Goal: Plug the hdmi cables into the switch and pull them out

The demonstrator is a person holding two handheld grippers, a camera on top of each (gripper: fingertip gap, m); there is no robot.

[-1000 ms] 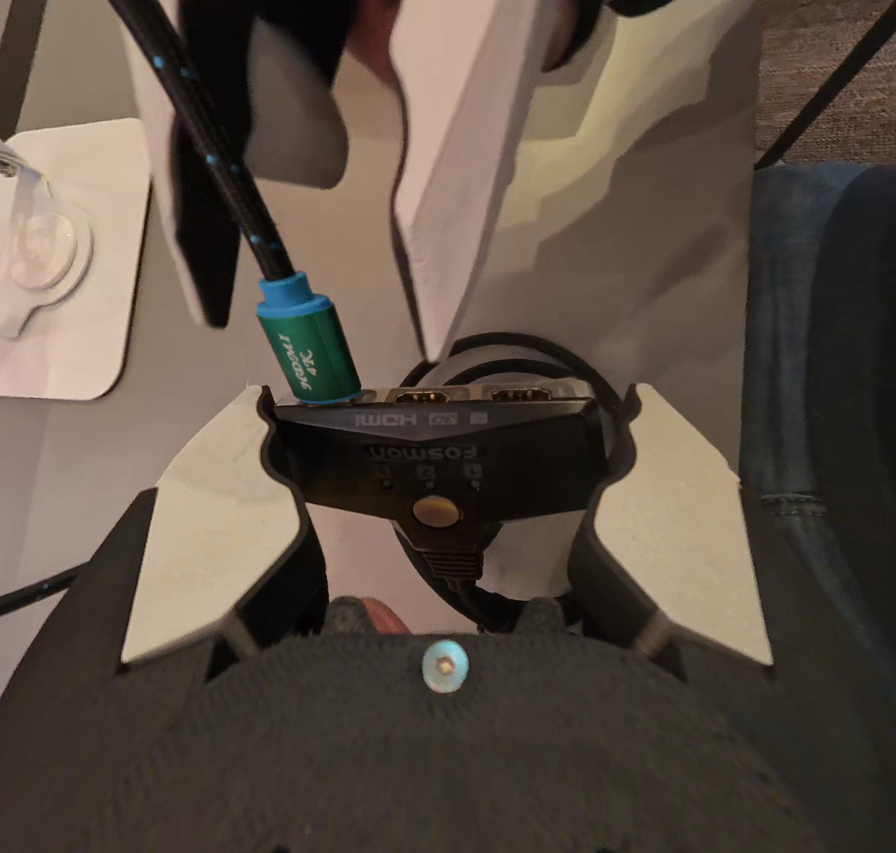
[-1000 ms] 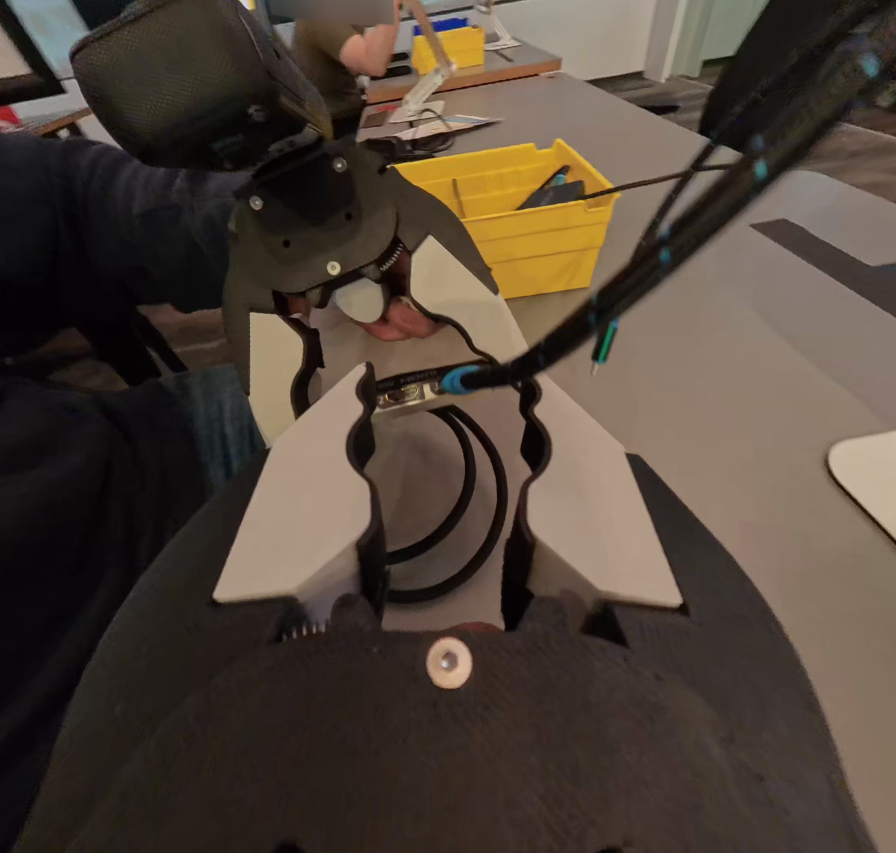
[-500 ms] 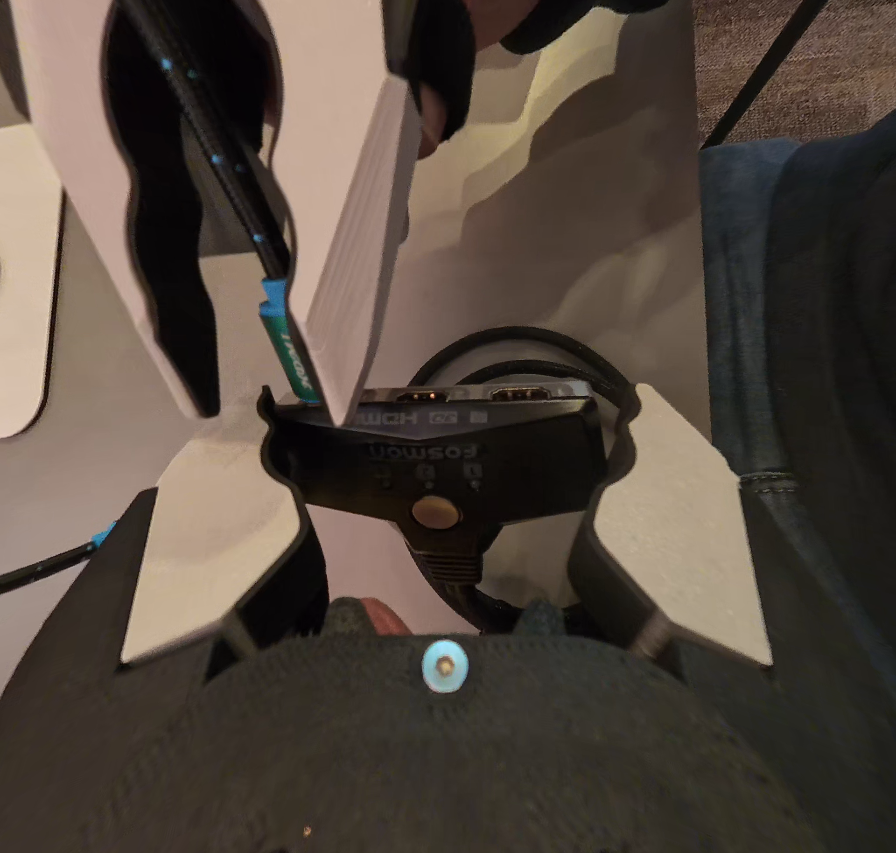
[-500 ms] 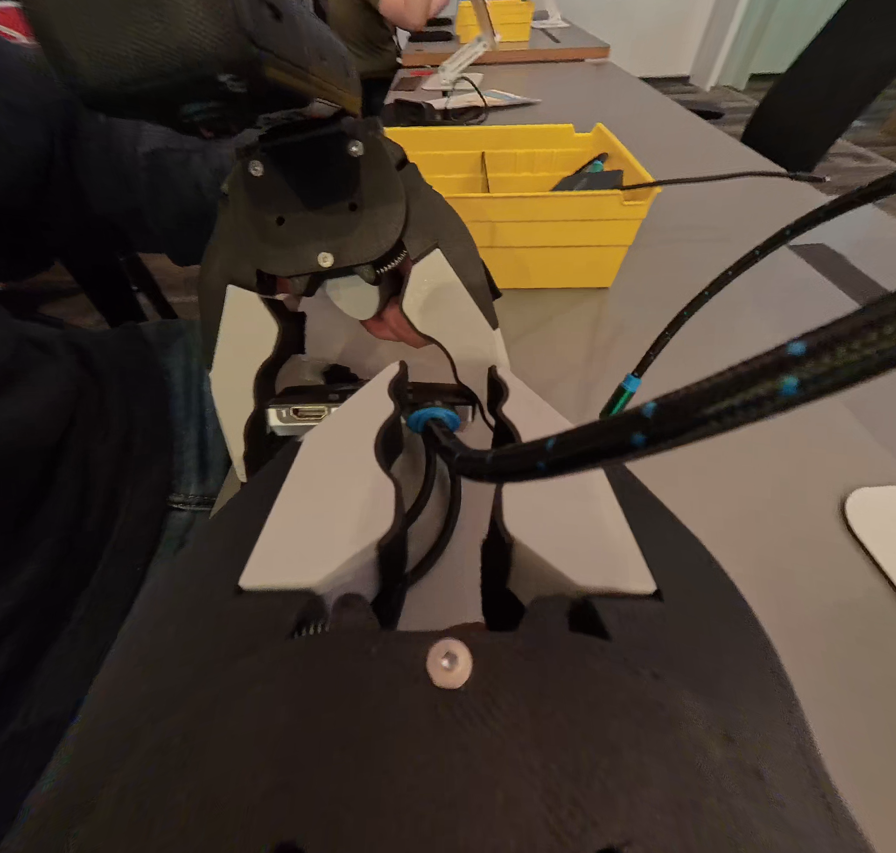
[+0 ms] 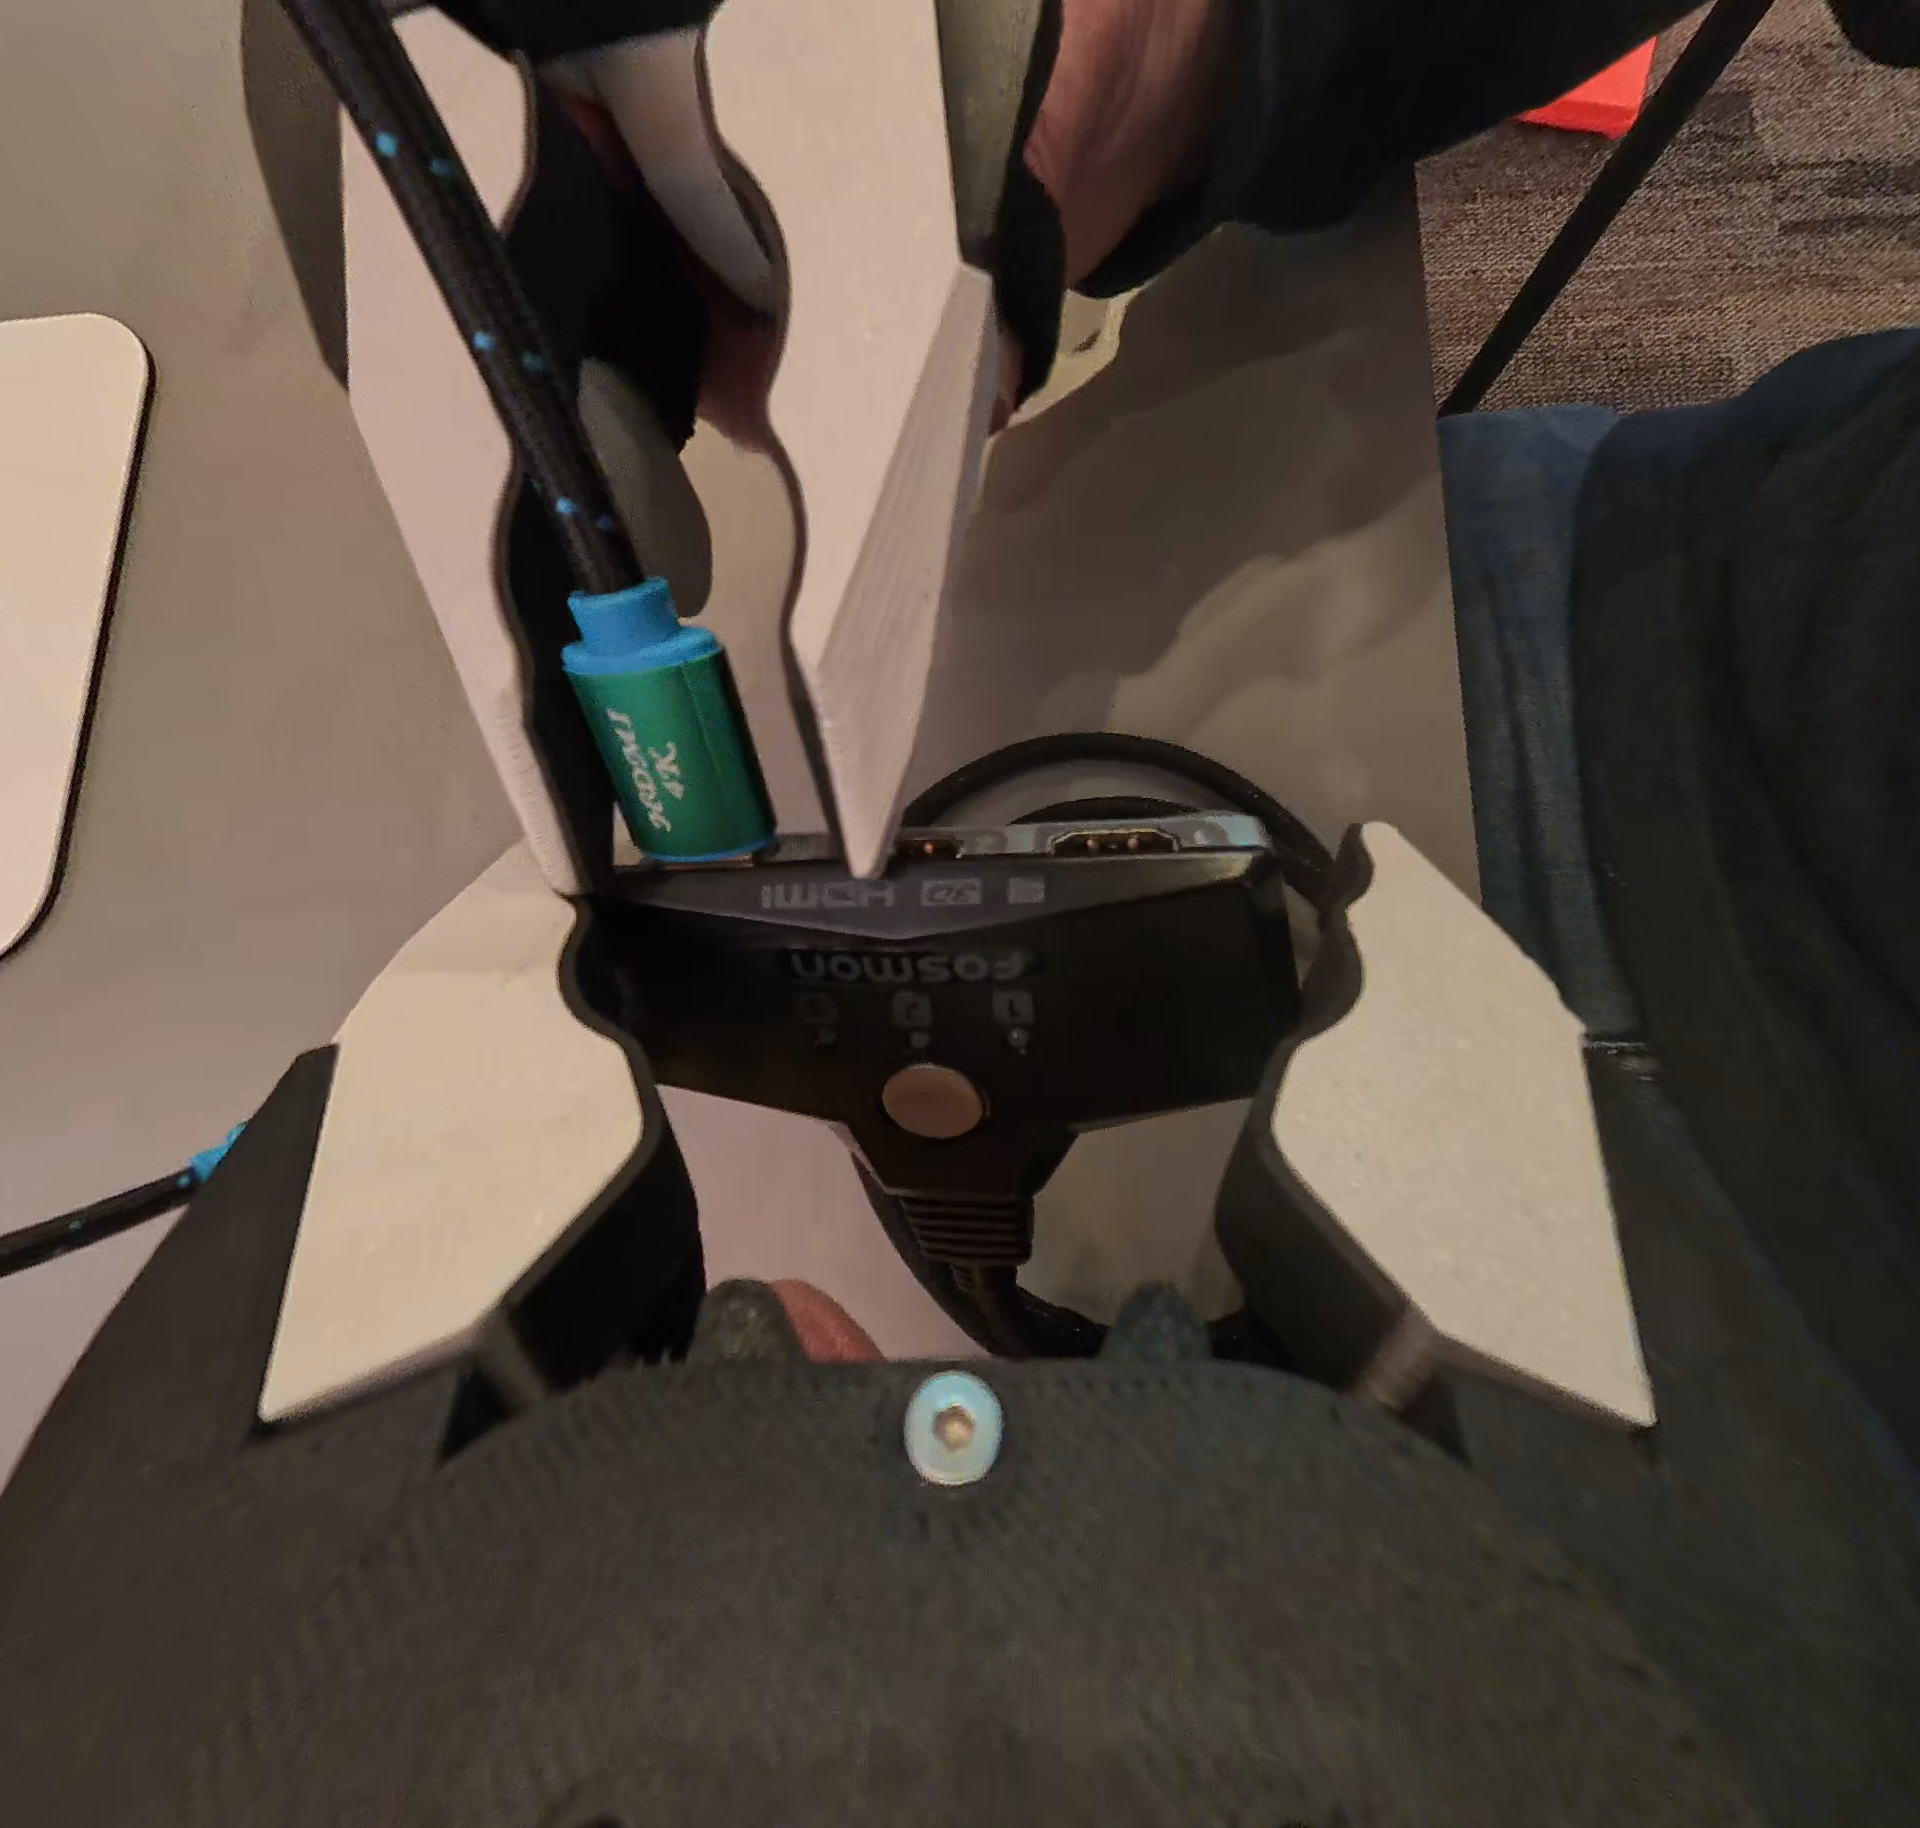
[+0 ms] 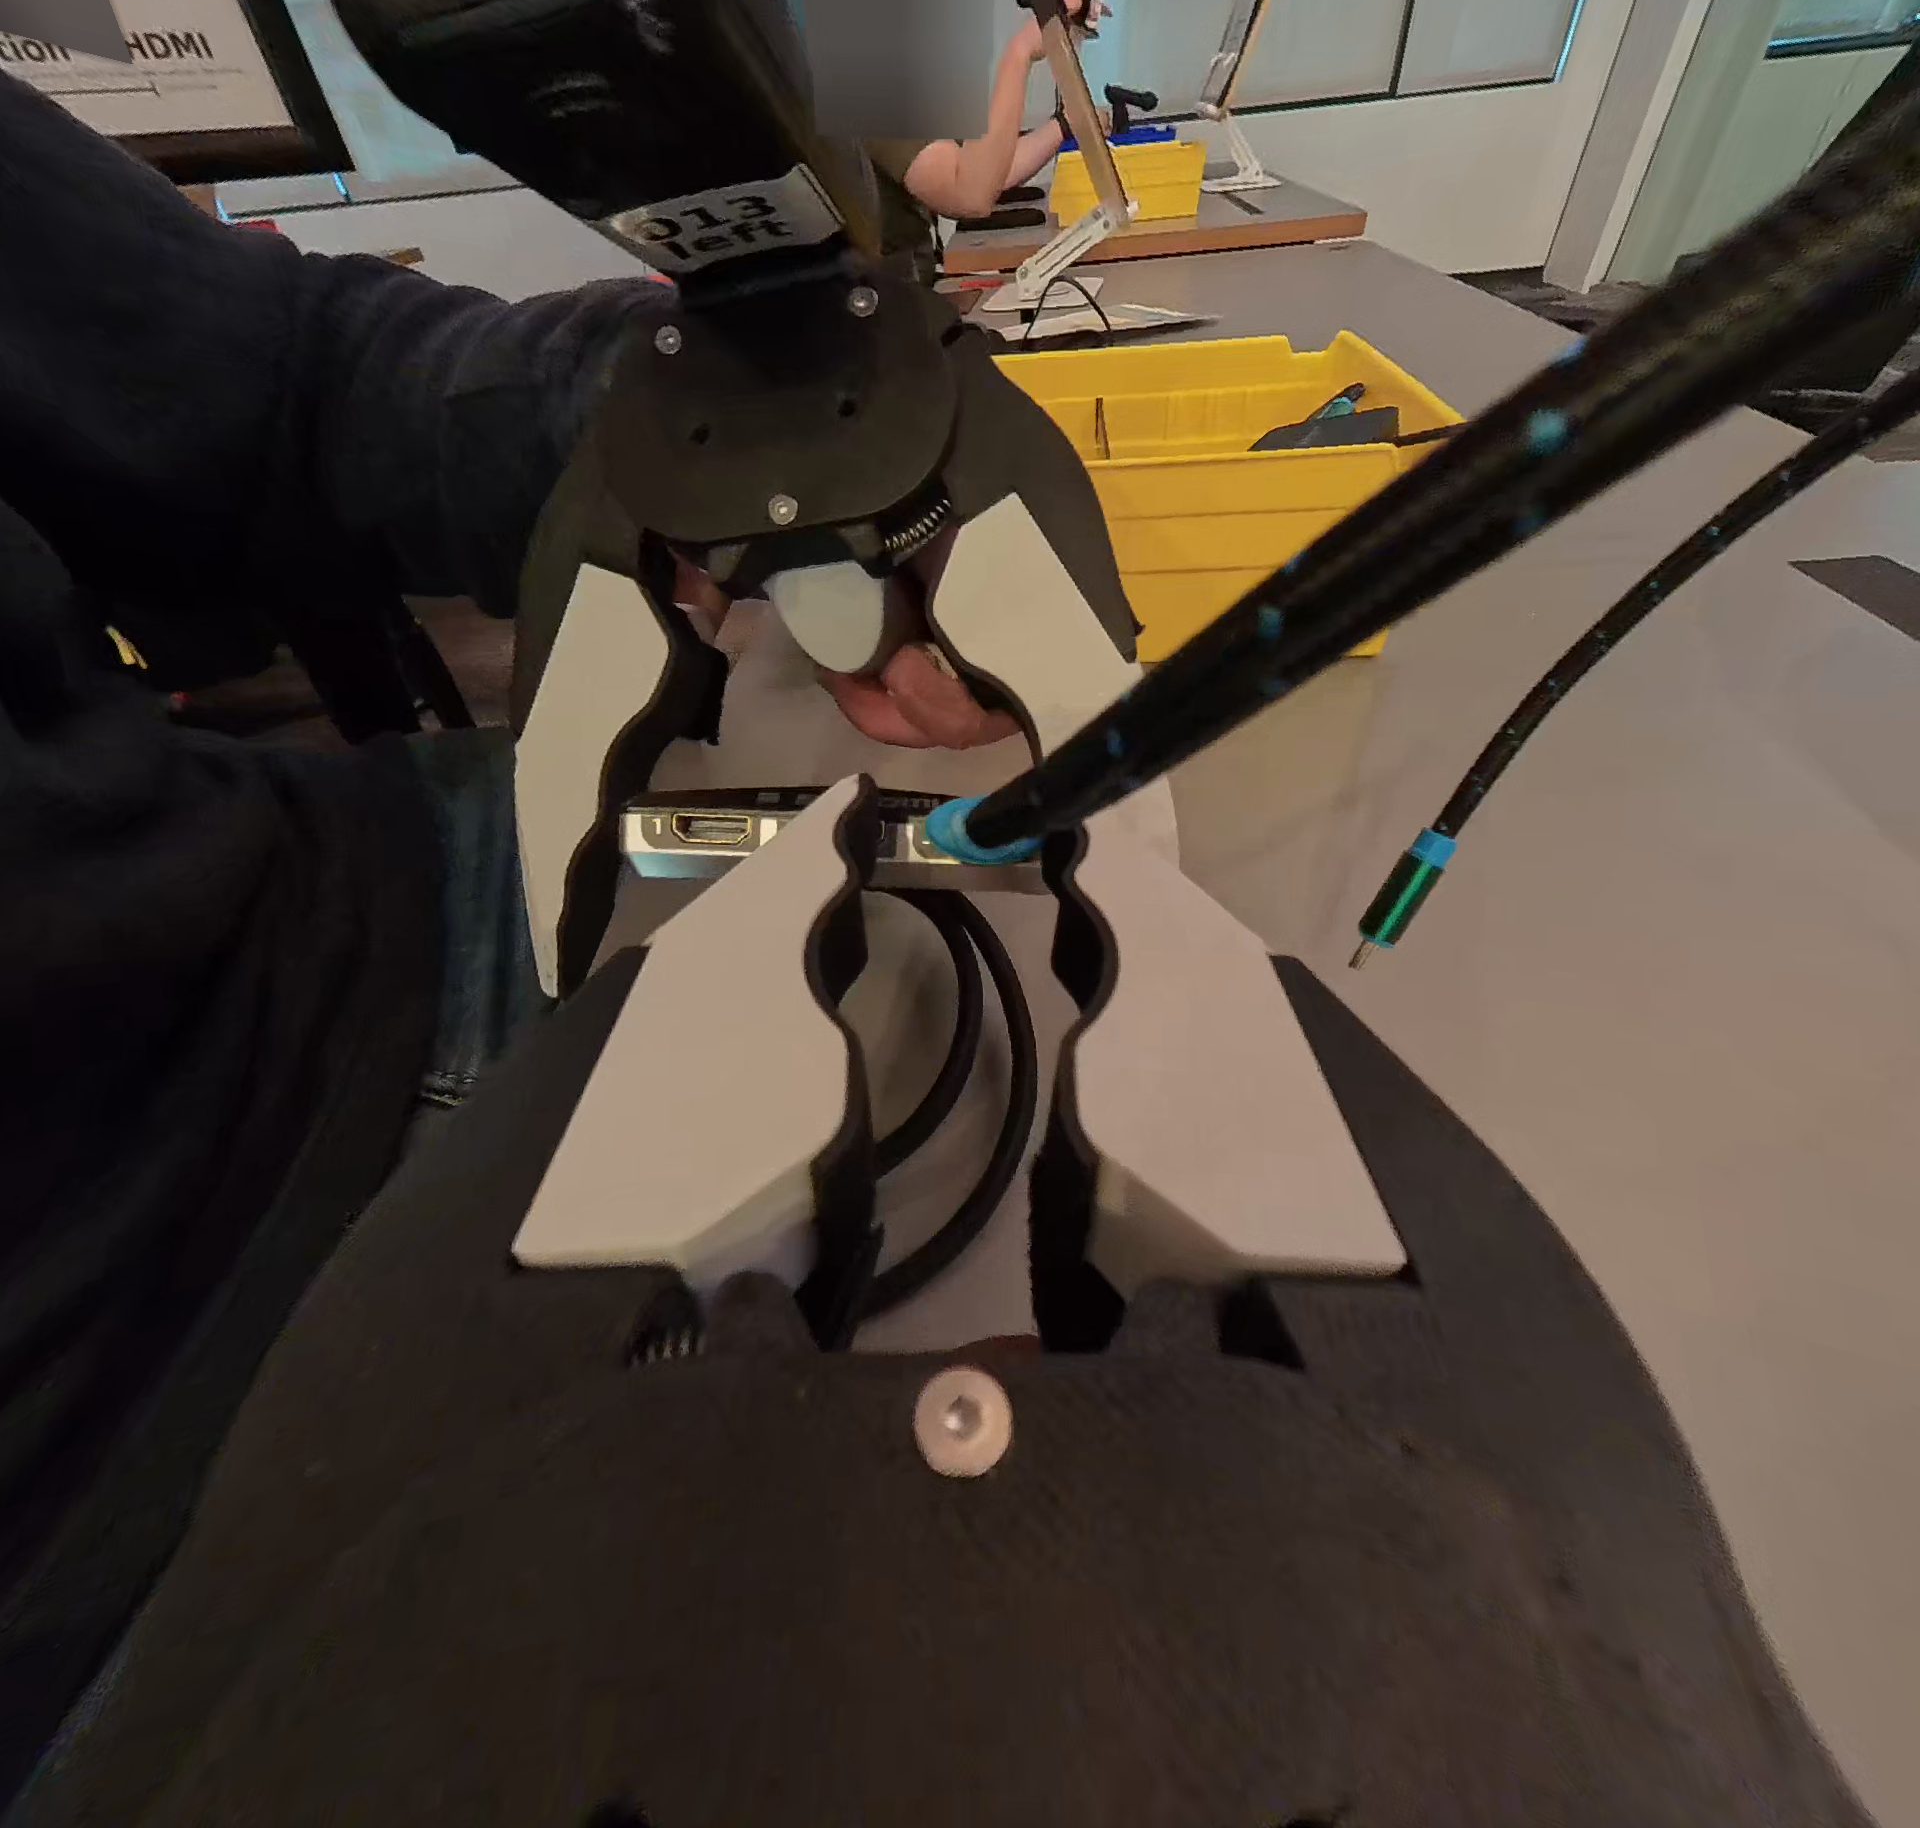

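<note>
We are holding the switch (image 5: 940,989) by its two ends in our left gripper (image 5: 940,957), fingers closed on it, just above the table (image 5: 260,739). A green plug (image 5: 670,739) is sitting in the end port. Our right gripper (image 5: 717,843) is straddling that plug, its fingers a little wider than the plug with gaps on both sides, so not yet gripping. One fingertip (image 5: 868,822) is touching the switch face by the middle port. A second cable (image 6: 1403,895) is lying loose on the table, near a yellow bin (image 6: 1226,511). If we are closing off-centre, the plug may twist in the port; pulling at an angle could drag the switch out of our left fingers.
</note>
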